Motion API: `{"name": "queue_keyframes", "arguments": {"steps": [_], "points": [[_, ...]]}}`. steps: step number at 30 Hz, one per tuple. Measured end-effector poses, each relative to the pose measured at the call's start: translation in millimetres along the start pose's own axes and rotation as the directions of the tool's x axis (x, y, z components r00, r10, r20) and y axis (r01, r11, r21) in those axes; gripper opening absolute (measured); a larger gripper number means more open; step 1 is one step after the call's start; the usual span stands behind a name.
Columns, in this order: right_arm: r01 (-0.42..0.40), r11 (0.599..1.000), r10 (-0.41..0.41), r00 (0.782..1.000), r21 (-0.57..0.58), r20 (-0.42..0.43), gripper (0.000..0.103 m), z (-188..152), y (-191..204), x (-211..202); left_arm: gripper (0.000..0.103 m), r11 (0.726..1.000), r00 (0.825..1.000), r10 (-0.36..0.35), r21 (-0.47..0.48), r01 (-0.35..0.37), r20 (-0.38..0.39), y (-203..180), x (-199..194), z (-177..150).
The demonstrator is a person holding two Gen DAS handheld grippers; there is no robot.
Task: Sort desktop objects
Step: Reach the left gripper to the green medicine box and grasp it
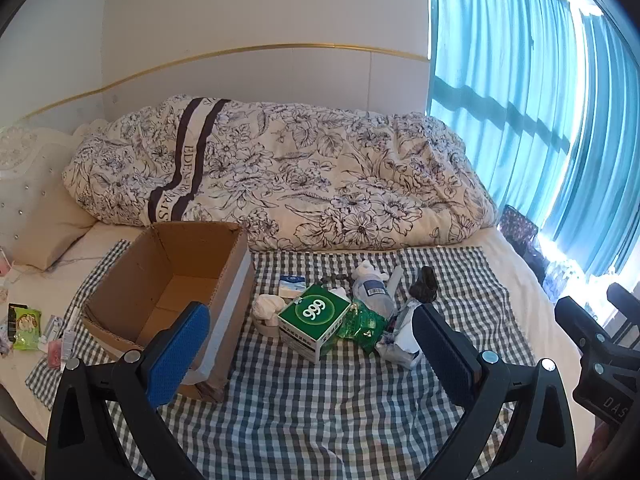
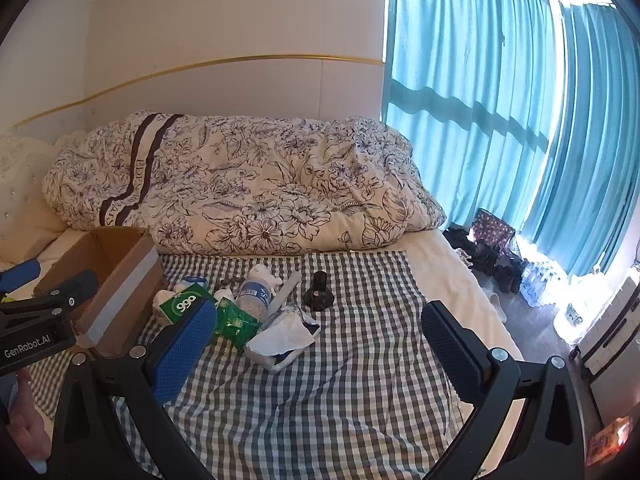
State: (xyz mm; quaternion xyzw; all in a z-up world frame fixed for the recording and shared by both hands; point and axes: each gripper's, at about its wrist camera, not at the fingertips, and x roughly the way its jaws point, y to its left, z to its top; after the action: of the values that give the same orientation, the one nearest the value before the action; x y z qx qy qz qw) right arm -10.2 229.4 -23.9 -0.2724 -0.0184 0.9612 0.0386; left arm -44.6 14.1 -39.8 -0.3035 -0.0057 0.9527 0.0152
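Ahead of the wide-open, empty left gripper [image 1: 312, 348], the green box [image 1: 313, 320] lies nearer than to the open right gripper [image 2: 316, 344].

cardboard box [image 1: 172, 280]: 1 | green "999" carton [image 1: 314, 320]: 1 | plastic bottle [image 1: 372, 292]: 1 | green crinkled packet [image 1: 360, 324]: 1 | black stand-like object [image 2: 318, 294]: 1 | white crumpled wrapper [image 2: 286, 338]: 1 | checked cloth [image 1: 320, 408]: 1 | floral duvet [image 1: 280, 172]: 1 | gripper: left [image 1: 312, 354], right [image 2: 316, 356]: 2
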Motion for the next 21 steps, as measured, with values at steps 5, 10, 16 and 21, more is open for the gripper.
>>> {"name": "queue_keyframes", "arguments": {"steps": [5, 10, 16, 21], "points": [[0.004, 1.0, -0.004, 1.0, -0.002, -0.024, 0.103, -7.4, -1.8, 25.9, 0.103, 1.0, 1.0, -0.003, 0.006, 0.003, -0.025, -2.1, 22.6, -5.0], [0.001, 1.0, -0.001, 0.999, -0.002, -0.055, 0.103, -16.0, -3.4, 52.8, 0.103, 1.0, 0.998, 0.013, 0.022, -0.012, -0.057, -3.5, 49.7, -11.3], [-0.007, 1.0, 0.007, 0.995, 0.0, -0.096, 0.103, -30.9, -5.3, 84.7, 0.103, 0.999, 0.994, 0.016, 0.031, -0.012, -0.107, -2.2, 85.8, -25.4], [-0.016, 1.0, 0.015, 0.992, -0.01, -0.125, 0.103, -42.0, -4.1, 107.1, 0.103, 0.999, 0.99, 0.013, 0.031, -0.009, -0.141, 0.1, 112.1, -38.0]]}}
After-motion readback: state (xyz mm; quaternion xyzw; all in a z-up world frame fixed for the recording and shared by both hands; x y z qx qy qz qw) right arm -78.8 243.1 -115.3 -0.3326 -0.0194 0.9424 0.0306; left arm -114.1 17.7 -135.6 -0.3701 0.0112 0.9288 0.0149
